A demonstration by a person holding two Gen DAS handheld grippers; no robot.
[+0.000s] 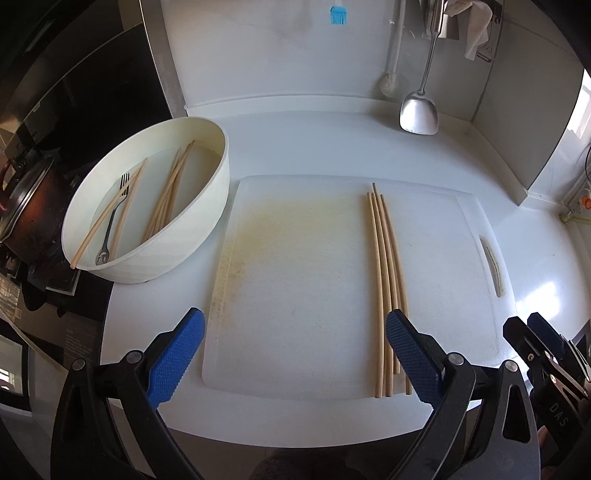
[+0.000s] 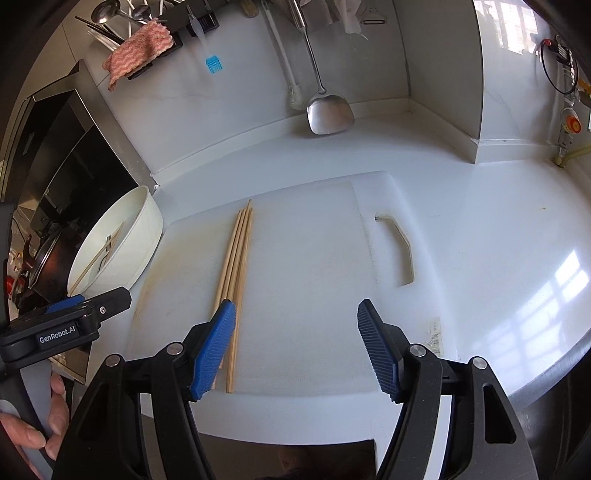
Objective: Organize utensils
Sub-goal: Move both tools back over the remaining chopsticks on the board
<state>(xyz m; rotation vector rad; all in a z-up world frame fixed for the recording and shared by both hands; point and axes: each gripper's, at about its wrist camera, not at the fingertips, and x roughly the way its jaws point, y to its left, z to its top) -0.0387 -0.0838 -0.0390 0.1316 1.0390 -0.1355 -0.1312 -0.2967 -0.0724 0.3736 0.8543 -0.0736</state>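
Several wooden chopsticks (image 1: pixel 386 280) lie side by side on the right part of a white cutting board (image 1: pixel 295 280); they also show in the right wrist view (image 2: pixel 234 273). A white oval basin (image 1: pixel 207 236) at the left holds more chopsticks (image 1: pixel 168 192) and a metal fork (image 1: pixel 114 218). My left gripper (image 1: pixel 295 343) is open and empty over the board's near edge, its right finger beside the chopstick ends. My right gripper (image 2: pixel 295 339) is open and empty, its left finger over the chopsticks' near ends.
A metal spatula (image 1: pixel 419 110), a white brush (image 1: pixel 389 81) and a blue silicone brush (image 1: pixel 339 14) hang at the back wall. A dark pot (image 1: pixel 26 206) sits left of the basin (image 2: pixel 122 236). The cutting board (image 2: pixel 314 280) has a handle slot (image 2: pixel 400 247).
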